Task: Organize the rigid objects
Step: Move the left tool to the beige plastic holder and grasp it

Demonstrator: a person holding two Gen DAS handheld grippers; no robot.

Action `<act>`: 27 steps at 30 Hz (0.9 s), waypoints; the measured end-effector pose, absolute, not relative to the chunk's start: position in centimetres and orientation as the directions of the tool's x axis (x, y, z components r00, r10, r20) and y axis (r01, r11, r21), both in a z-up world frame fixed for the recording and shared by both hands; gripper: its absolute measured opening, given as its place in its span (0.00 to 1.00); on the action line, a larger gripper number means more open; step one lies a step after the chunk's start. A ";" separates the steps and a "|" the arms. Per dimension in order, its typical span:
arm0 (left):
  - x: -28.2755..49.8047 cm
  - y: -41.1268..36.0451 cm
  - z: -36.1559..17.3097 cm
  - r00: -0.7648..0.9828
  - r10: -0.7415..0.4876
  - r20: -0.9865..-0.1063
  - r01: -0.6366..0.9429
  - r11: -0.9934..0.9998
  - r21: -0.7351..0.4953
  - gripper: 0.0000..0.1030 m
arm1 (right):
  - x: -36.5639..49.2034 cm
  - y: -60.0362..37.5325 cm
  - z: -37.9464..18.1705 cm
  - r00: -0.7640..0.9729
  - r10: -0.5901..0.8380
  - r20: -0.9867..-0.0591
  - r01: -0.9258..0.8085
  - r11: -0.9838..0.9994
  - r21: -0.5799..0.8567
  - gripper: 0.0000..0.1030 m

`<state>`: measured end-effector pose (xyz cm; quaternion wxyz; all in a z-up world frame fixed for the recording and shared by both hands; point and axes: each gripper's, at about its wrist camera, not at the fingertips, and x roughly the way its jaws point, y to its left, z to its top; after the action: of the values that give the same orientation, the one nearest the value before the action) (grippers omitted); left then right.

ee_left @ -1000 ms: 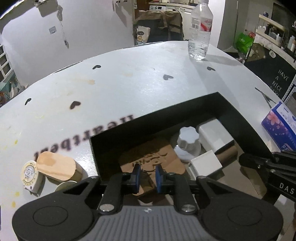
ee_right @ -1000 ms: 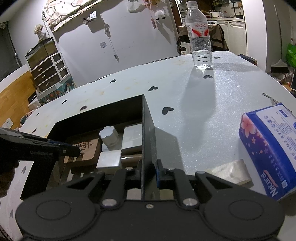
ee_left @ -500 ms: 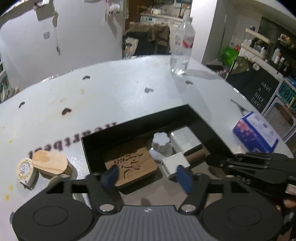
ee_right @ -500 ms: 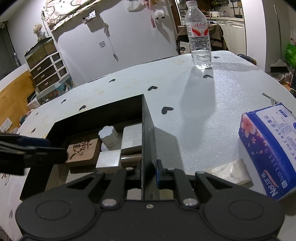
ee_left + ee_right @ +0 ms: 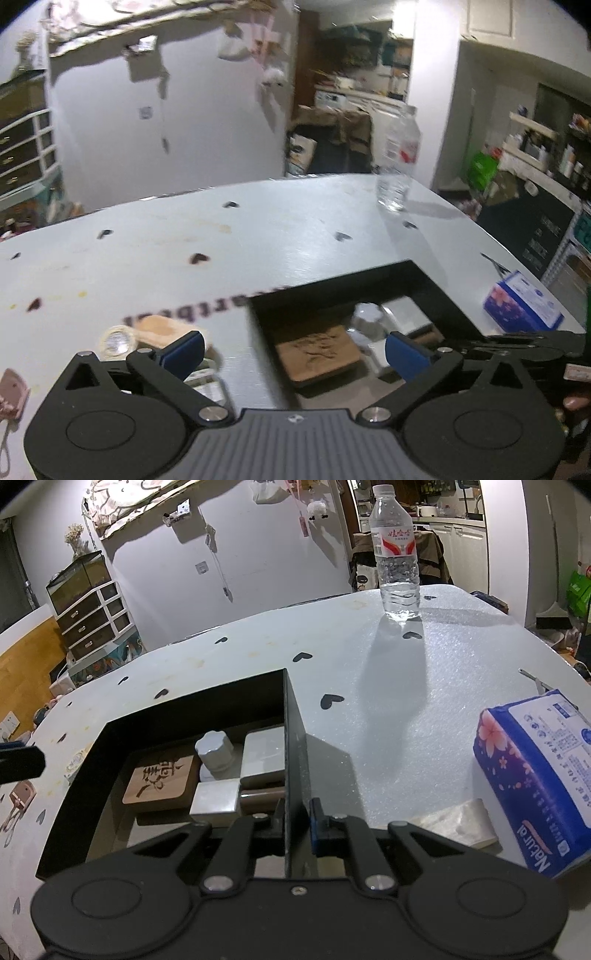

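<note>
The task looks well along: the black box (image 5: 291, 716) near the table's (image 5: 424, 686) front edge already holds a carved wooden coaster (image 5: 159, 781), a white knob-capped jar (image 5: 214, 753), 2 white blocks (image 5: 264, 751) and a brown roll (image 5: 258, 799). Left outside, beyond the box's left wall, lie a wooden oval (image 5: 159, 328), a tape roll (image 5: 116, 341) and small bits I cannot identify. The left claw (image 5: 293, 350) is opening wide with nothing between its pads. The right claw (image 5: 297, 821) is clamped on the box's right wall.
</note>
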<state>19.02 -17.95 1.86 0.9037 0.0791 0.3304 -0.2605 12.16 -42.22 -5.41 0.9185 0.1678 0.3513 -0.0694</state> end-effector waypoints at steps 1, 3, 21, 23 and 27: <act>19.0 -17.4 1.8 0.658 -0.410 -0.632 0.509 0.860 -0.028 1.00 | 12.2 -42.2 -5.4 0.743 -0.012 -0.669 0.246 0.934 0.257 0.10; 19.0 -16.5 1.5 0.680 -0.390 -0.620 0.482 0.876 -0.023 1.00 | 12.2 -42.1 -5.3 0.743 -0.016 -0.669 0.249 0.935 0.253 0.10; 18.9 -9.7 -3.2 0.725 -0.303 -0.618 0.269 0.951 -0.151 0.98 | 10.9 -41.7 -3.5 0.784 -0.064 -0.617 0.267 0.933 0.243 0.07; 18.9 -9.4 -3.7 0.724 -0.301 -0.621 0.258 0.953 -0.161 0.93 | 10.7 -41.6 -3.4 0.786 -0.063 -0.615 0.262 0.935 0.238 0.06; 19.5 -9.8 -5.0 0.712 -0.292 -0.639 0.252 0.955 -0.156 0.85 | 10.7 -41.7 -3.4 0.776 -0.052 -0.628 0.252 0.939 0.235 0.05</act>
<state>19.49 -9.79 -4.99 0.9246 -0.0287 0.3502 -0.1470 10.75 -41.66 -3.38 0.9297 0.1547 0.3242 -0.0817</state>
